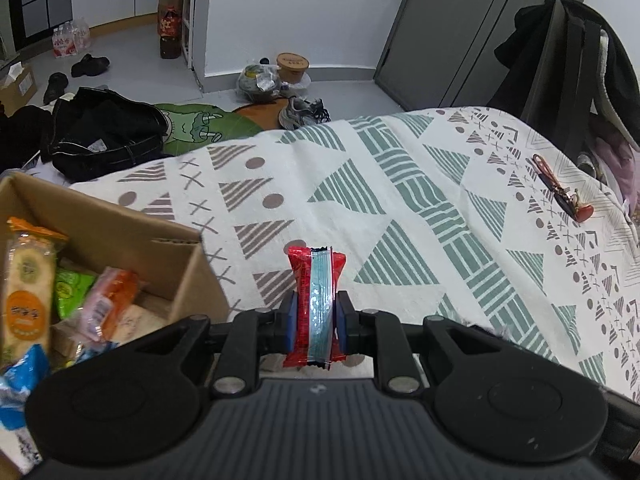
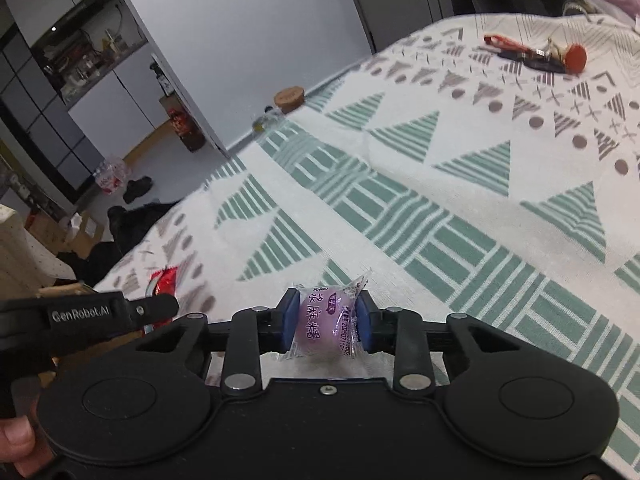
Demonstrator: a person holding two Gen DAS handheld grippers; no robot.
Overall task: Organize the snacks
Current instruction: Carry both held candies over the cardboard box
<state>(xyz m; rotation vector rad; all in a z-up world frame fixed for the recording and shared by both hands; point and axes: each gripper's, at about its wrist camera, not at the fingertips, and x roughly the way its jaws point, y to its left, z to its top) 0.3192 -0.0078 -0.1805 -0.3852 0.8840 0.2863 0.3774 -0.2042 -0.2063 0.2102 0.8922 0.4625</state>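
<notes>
My left gripper (image 1: 316, 312) is shut on a red snack packet (image 1: 316, 300) with a pale blue stripe, held upright above the patterned cloth. To its left stands an open cardboard box (image 1: 182, 280) with several snack packs inside. In the right wrist view, my right gripper (image 2: 327, 320) is shut on a small clear-wrapped purple mochi (image 2: 324, 322), just over the cloth. The left gripper's black body (image 2: 88, 314) shows at that view's left edge, with the red packet (image 2: 164, 280) poking out beyond it.
A white cloth (image 1: 400, 200) with green and grey triangles covers the surface. A red-handled tool (image 1: 560, 192) lies at its far right. On the floor beyond are dark clothes (image 1: 100, 132), shoes and bottles. A hand (image 2: 16, 444) holds the left gripper's grip.
</notes>
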